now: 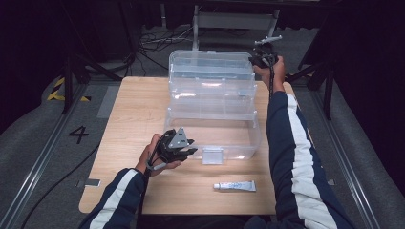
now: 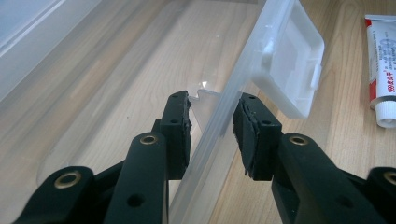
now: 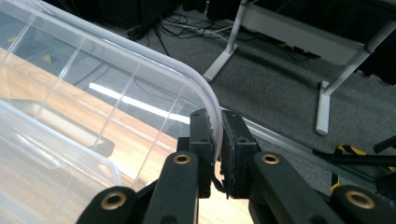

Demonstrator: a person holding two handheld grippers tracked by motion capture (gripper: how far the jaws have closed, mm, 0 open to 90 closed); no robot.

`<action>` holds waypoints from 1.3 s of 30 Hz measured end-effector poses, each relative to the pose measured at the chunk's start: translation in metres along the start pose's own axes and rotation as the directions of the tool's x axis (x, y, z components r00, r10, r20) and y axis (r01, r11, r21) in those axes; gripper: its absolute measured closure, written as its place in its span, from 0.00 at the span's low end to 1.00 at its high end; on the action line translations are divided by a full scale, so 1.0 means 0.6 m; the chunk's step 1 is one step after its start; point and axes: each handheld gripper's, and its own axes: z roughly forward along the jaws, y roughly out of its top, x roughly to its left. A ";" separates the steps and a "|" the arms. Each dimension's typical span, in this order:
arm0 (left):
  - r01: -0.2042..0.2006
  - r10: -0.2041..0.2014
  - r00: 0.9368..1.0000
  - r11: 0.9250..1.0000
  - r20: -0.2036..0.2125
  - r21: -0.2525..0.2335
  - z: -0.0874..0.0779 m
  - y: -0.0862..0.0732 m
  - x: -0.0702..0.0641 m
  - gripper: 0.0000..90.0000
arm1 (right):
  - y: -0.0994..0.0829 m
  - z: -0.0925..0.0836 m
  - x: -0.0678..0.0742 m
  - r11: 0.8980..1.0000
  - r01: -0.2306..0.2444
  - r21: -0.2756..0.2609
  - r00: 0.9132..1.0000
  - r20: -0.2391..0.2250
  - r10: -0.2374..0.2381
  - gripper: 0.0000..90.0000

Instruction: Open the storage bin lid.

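The clear storage box (image 1: 212,125) sits mid-tabletop (image 1: 129,114), its lid (image 1: 210,64) raised. The right tongs (image 1: 261,58) pinch the lid's far corner; the left tongs (image 1: 184,151) straddle the front wall, spread. Closing and latching remain. A tube (image 1: 234,186) lies outside.

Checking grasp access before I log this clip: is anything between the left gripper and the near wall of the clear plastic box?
Nothing visible. The left gripper already straddles the box's near wall, one pad on each side with small gaps, beside the latch.
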 end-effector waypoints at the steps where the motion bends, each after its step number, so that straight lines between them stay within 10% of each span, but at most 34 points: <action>1: 0.000 0.000 1.000 1.000 -0.002 -0.001 0.000 0.000 0.000 0.74 | -0.001 0.004 -0.001 1.000 -0.006 0.006 1.000 0.001 0.006 0.94; 39: 0.000 0.001 1.000 1.000 0.014 -0.010 -0.001 -0.003 0.004 0.74 | -0.015 0.000 -0.009 0.999 -0.013 0.034 1.000 0.002 0.013 0.94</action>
